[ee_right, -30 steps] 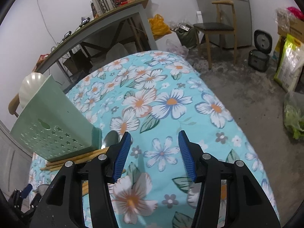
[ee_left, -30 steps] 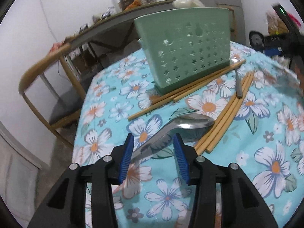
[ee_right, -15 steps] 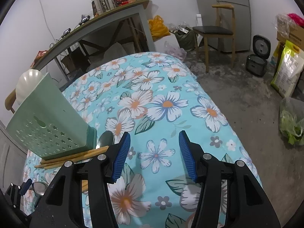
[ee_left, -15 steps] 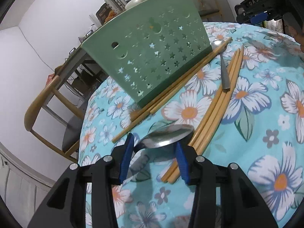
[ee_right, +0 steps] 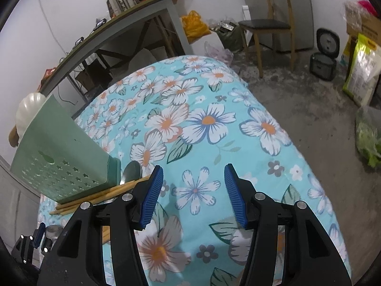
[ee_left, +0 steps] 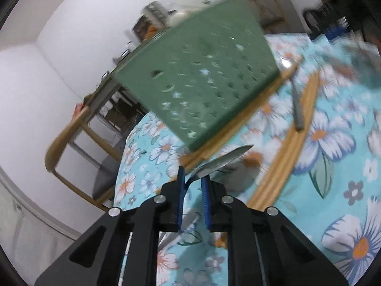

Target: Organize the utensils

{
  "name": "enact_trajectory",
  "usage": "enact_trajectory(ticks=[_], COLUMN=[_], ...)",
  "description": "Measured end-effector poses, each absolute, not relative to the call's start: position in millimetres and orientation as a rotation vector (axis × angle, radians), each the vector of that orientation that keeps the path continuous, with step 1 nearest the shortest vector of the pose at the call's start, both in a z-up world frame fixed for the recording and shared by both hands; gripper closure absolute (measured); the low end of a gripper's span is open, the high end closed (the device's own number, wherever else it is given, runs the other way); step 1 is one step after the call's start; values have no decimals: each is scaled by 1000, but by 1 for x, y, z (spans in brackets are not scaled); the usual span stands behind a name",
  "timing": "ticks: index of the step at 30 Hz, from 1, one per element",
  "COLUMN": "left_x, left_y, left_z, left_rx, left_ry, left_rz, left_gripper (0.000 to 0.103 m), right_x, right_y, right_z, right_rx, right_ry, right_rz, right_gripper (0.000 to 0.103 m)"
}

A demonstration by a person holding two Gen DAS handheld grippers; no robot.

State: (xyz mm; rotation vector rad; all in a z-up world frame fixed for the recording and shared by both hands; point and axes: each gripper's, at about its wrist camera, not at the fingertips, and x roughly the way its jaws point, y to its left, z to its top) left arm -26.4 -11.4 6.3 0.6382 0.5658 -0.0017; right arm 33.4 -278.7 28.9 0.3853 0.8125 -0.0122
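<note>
My left gripper (ee_left: 192, 174) is closing, and its blue pads pinch the handle of a metal spoon (ee_left: 223, 160). The spoon's bowl is tipped on edge just above the floral tablecloth (ee_left: 333, 190). Right behind it stands the green perforated utensil holder (ee_left: 200, 81), with wooden chopsticks (ee_left: 238, 124) along its base. More chopsticks (ee_left: 290, 138) and a second spoon (ee_left: 296, 102) lie to the right. My right gripper (ee_right: 194, 174) hovers open over bare cloth with nothing between its fingers. The holder (ee_right: 62, 152) is to its left, with chopsticks (ee_right: 100, 195) and a spoon bowl (ee_right: 132, 170) beside it.
A wooden chair (ee_left: 69, 138) stands off the table's left edge. A long side table (ee_right: 133, 21) with pots runs behind. Another chair (ee_right: 273, 23), a rice cooker (ee_right: 326, 54) and bags (ee_right: 362, 71) sit on the floor beyond the cloth's right edge.
The left gripper's jaws have narrowed onto the spoon handle, and the spoon has rolled from flat to edge-on and come off the cloth. The left view is blurred. The right gripper has stayed still.
</note>
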Motion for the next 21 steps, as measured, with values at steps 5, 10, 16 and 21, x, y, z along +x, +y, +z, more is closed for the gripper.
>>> enact_trajectory(ticks=[5, 10, 16, 21], left_x=[-13, -15, -23, -18], left_y=[30, 77, 130, 160], left_z=[24, 48, 60, 40], left_rx=[373, 61, -391, -676], left_ry=[625, 612, 589, 639], left_rz=[-4, -45, -215, -256], left_gripper=[93, 95, 102, 102], right_x=[37, 37, 38, 38], right_y=[-278, -274, -267, -266], right_z=[27, 30, 30, 29], right_rx=[426, 423, 394, 390], right_ry=[821, 810, 820, 822], right_rz=[-13, -10, -6, -8], right_gripper=[52, 51, 51, 51])
